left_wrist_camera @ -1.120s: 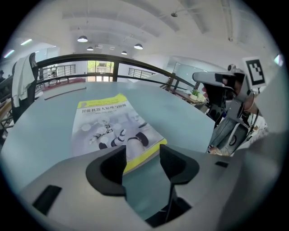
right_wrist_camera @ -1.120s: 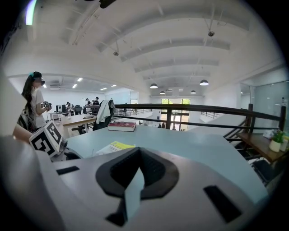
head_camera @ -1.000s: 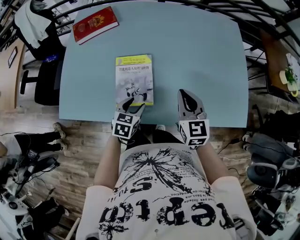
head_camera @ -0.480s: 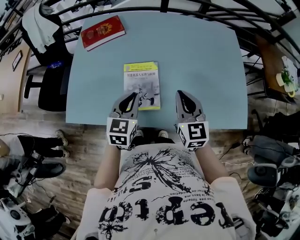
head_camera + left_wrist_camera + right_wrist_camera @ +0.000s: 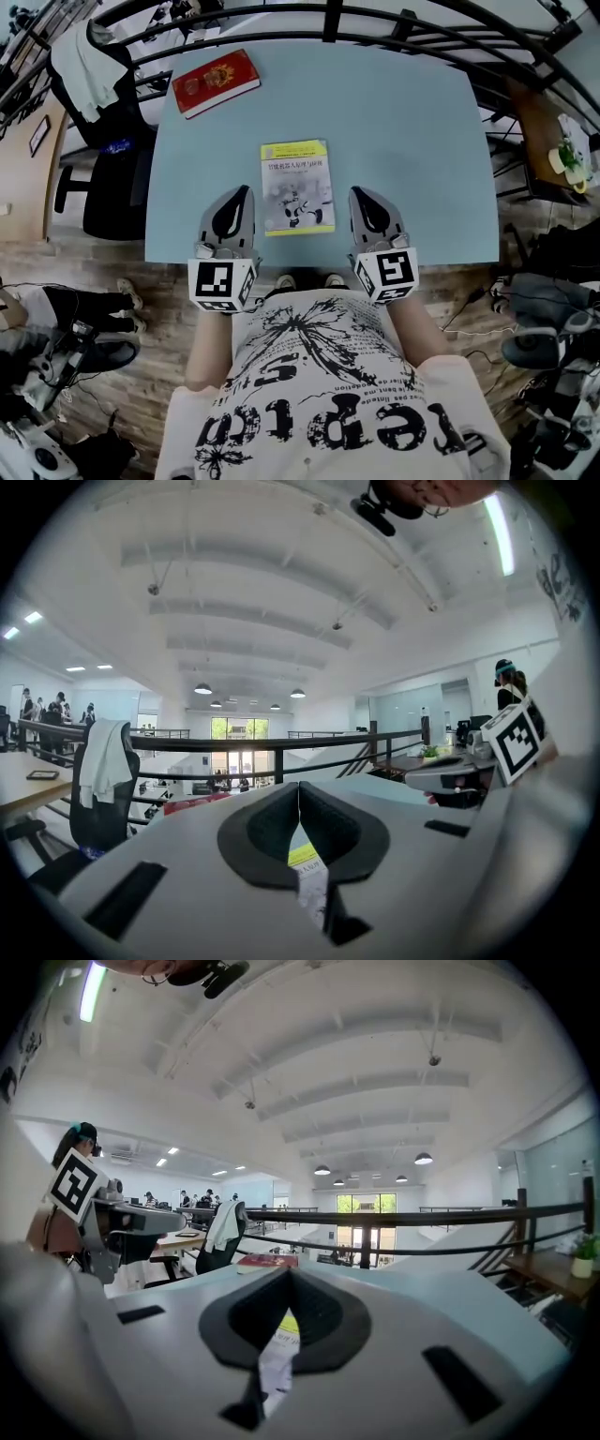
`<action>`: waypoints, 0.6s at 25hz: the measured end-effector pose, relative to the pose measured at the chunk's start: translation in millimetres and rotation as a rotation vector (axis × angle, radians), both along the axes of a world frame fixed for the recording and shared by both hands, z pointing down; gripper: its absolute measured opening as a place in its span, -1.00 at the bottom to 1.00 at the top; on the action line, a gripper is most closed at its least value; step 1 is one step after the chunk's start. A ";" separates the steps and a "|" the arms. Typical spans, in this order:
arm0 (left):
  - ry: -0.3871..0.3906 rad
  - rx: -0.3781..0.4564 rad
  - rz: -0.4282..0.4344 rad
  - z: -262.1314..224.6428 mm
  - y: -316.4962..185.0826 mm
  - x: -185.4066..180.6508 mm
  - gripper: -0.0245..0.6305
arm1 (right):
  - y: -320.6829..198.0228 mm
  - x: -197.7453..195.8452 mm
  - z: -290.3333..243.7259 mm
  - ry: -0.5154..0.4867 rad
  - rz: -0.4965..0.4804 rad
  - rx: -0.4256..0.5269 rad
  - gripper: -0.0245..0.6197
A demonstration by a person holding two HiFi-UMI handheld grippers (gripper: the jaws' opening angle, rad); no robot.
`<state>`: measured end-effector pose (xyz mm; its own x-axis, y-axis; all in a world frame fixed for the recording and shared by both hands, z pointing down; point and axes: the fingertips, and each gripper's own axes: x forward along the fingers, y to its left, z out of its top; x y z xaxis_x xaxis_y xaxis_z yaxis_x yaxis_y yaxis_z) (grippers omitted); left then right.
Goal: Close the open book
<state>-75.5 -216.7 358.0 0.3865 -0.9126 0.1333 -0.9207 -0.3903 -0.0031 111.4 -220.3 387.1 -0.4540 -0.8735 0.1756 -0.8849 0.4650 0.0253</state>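
A book (image 5: 297,186) with a yellow-topped white cover lies shut, flat on the light blue table (image 5: 422,141), near its front edge. My left gripper (image 5: 244,193) hovers just left of the book, jaws shut and empty. My right gripper (image 5: 360,193) hovers just right of the book, also shut and empty. In the left gripper view the jaws (image 5: 298,791) meet, and a sliver of the book (image 5: 304,858) shows below them. The right gripper view has its jaws (image 5: 289,1275) together too, with the book (image 5: 280,1338) beneath.
A red book (image 5: 216,82) lies at the table's far left corner. A black railing (image 5: 328,19) runs behind the table. A chair draped with white cloth (image 5: 89,56) stands at the left. Equipment and cables (image 5: 544,337) lie on the floor at the right.
The left gripper lifted off the book's near left corner, shut its jaws and drew back to the book's left side. The right gripper rose slightly. The book stays shut.
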 end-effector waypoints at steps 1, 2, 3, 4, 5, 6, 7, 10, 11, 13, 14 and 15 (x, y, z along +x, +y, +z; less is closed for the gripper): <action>-0.004 0.008 -0.003 -3.2 -0.7 -4.6 -0.87 | -0.8 -1.8 -1.1 -0.001 0.003 0.004 -0.90; -0.004 0.015 -0.005 -5.7 -1.3 -8.6 -0.87 | -1.4 -3.5 -2.5 -0.001 0.007 0.009 -0.90; -0.003 0.021 -0.006 -7.4 -1.9 -12.3 -0.87 | -2.0 -5.0 -4.0 0.002 0.012 0.016 -0.90; 0.000 0.026 -0.007 -8.6 -2.6 -15.5 -0.87 | -2.4 -6.5 -5.6 0.005 0.016 0.022 -0.90; 0.002 0.031 -0.007 -9.4 -3.3 -18.5 -0.87 | -2.6 -8.2 -7.2 0.007 0.020 0.028 -0.90; 0.005 0.033 -0.007 -10.1 -4.0 -21.1 -0.87 | -2.6 -9.9 -8.4 0.010 0.023 0.033 -0.90; 0.009 0.035 -0.008 -10.7 -4.7 -23.3 -0.87 | -2.3 -11.5 -9.4 0.012 0.025 0.037 -0.90; 0.032 0.036 -0.009 -12.8 -5.8 -26.2 -0.87 | -0.4 -13.7 -11.0 0.024 0.030 0.045 -0.90; 0.036 0.039 -0.008 -13.5 -5.9 -26.1 -0.87 | 0.2 -13.5 -11.5 0.028 0.033 0.047 -0.90; 0.042 0.047 -0.006 -14.9 -6.0 -25.7 -0.87 | 1.1 -12.9 -13.0 0.033 0.042 0.055 -0.90; 0.044 0.051 -0.005 -15.2 -5.8 -25.8 -0.87 | 1.5 -12.6 -13.8 0.033 0.047 0.059 -0.90; 0.046 0.053 -0.005 -15.0 -5.4 -26.0 -0.87 | 2.0 -12.4 -14.5 0.032 0.051 0.062 -0.90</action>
